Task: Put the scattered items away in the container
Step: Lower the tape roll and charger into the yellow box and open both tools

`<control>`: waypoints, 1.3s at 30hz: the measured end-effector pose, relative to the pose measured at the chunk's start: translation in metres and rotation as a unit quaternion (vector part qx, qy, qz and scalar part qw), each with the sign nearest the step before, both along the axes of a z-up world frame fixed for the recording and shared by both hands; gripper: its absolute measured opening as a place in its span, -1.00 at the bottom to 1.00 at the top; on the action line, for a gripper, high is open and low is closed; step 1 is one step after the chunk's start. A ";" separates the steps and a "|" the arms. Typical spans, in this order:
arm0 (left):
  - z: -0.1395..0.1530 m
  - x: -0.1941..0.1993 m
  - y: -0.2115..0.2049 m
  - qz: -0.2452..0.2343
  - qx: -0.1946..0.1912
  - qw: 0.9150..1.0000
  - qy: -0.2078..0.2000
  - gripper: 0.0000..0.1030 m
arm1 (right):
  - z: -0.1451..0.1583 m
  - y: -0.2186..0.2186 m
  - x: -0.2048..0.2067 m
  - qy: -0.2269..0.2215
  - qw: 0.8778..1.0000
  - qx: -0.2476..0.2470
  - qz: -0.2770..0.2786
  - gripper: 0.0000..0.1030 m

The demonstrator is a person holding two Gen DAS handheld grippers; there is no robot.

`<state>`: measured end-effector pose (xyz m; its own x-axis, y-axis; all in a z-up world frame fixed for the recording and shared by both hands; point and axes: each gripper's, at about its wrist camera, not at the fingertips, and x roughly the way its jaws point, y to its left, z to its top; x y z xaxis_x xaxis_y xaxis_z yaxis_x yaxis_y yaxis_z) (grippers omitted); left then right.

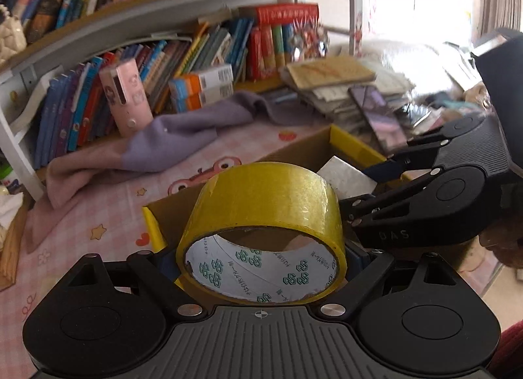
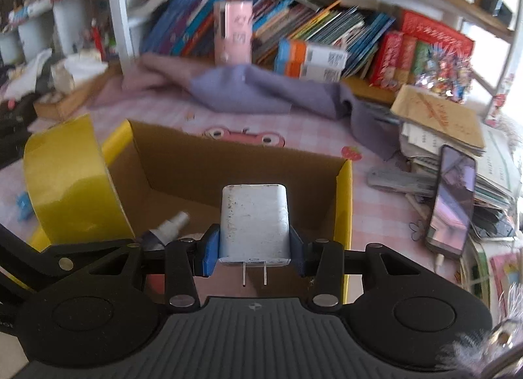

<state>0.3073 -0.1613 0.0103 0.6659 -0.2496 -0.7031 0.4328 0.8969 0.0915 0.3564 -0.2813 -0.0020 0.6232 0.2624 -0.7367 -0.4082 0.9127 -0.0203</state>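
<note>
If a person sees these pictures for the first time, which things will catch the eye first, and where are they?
First comes the yellow tape roll, clamped in the left gripper over the near edge of the cardboard box. Next is the white charger, prongs toward the camera, held in the right gripper above the box, where a small spray bottle already lies. Behind, a purple cloth sprawls before the crowded bookshelf.

A home, probably a child's study corner: crowded bookshelves (image 2: 294, 29) beyond the tongs, a pink cartoon-print table cover (image 1: 98, 215) beneath them, stacked papers (image 2: 457, 150) and a phone (image 2: 452, 202) to their right
</note>
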 end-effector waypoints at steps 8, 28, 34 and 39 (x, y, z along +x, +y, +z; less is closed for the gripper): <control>-0.019 0.021 -0.011 0.003 0.020 1.000 0.022 0.80 | -0.015 0.000 0.023 0.027 0.999 -0.016 0.043 -0.20; -0.019 0.020 -0.015 0.029 0.032 0.999 -0.028 0.91 | -0.002 -0.003 0.042 0.013 0.998 0.020 0.058 -0.02; -0.004 0.012 -0.009 0.049 0.006 0.997 -0.057 0.91 | 0.010 -0.009 0.038 -0.001 0.998 0.041 0.047 -0.02; 0.006 0.000 -0.007 0.057 0.000 0.996 -0.071 0.91 | 0.019 -0.013 0.027 -0.014 0.998 0.055 0.038 0.03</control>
<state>0.3076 -0.1687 0.0166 0.7823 -0.1666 -0.6002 0.3105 0.9396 0.1439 0.3835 -0.2939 0.0175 0.6188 0.3880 -0.6830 -0.4762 0.8768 0.0667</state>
